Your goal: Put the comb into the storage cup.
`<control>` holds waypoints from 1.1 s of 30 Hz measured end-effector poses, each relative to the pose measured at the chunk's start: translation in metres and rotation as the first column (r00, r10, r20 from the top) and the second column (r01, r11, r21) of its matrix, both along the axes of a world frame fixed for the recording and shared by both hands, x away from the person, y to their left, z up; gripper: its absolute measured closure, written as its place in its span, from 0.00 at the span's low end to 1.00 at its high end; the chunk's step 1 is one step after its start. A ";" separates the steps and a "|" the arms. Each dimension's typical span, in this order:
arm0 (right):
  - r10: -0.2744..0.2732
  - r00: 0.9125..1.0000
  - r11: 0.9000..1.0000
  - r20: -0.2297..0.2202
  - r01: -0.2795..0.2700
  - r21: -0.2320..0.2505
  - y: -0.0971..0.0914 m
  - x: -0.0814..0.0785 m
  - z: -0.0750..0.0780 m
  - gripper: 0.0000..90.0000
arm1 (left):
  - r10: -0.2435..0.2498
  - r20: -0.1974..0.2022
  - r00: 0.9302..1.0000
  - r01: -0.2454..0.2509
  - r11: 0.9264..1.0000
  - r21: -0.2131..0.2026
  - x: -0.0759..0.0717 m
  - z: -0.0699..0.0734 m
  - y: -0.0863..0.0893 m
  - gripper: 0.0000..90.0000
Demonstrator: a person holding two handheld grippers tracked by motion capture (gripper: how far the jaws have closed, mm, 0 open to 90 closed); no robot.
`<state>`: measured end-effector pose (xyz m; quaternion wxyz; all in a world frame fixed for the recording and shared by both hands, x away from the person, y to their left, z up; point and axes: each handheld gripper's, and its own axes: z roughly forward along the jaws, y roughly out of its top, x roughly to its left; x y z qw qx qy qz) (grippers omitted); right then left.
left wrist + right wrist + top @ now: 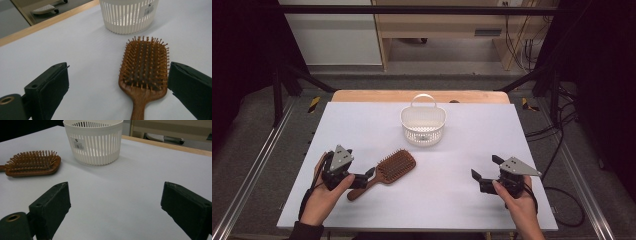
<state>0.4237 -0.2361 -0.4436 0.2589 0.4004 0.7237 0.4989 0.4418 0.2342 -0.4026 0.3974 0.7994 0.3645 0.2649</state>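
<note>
With jaws spread wide and empty, the left gripper (368, 175) should straddle the wooden paddle hairbrush's (388, 171) handle squarely before carrying it toward the white basket (423, 124) at one o'clock

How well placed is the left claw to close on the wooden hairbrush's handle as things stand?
Probably well: the left claw stands open right at the hairbrush, whose handle runs back between its jaws with only bare table around it. The basket sits farther off.

Left gripper (362, 181) jaws wide apart, right gripper (484, 172) jaws wide apart, both held low
</note>
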 end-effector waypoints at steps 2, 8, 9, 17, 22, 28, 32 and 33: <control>-0.002 1.000 1.000 0.005 0.002 0.000 0.000 -0.001 0.000 0.11 | 0.007 -0.005 1.000 -0.008 1.000 -0.023 0.007 0.002 -0.004 0.04; -0.019 0.999 1.000 0.031 0.019 0.010 -0.008 -0.001 0.001 0.11 | 0.002 -0.051 0.999 -0.003 1.000 -0.022 0.007 -0.008 -0.005 0.05; -0.019 0.999 1.000 0.031 0.019 0.010 -0.008 -0.001 0.001 0.11 | 0.006 -0.060 0.998 -0.008 0.999 -0.034 0.006 -0.009 -0.003 0.05; -0.035 0.998 0.999 0.044 0.034 0.021 -0.009 -0.001 0.001 0.11 | -0.023 -0.145 0.989 0.027 0.999 0.031 -0.001 -0.015 -0.003 0.05; -0.027 0.999 0.999 0.030 0.026 0.025 -0.008 0.001 0.001 0.11 | -0.036 -0.220 0.975 0.053 0.996 0.075 -0.002 -0.027 -0.003 0.05; -0.017 1.000 1.000 0.023 0.017 0.003 -0.005 0.000 0.000 0.11 | -0.061 -0.254 0.965 0.090 0.991 0.103 -0.002 -0.033 -0.005 0.06; -0.022 1.000 1.000 0.017 0.022 0.000 -0.007 0.001 0.000 0.11 | -0.067 -0.267 0.961 0.105 0.986 0.128 -0.003 -0.036 -0.008 0.06; -0.023 1.000 1.000 0.016 0.023 0.003 -0.007 0.001 0.000 0.11 | -0.071 -0.269 0.961 0.110 0.985 0.135 -0.003 -0.036 -0.009 0.07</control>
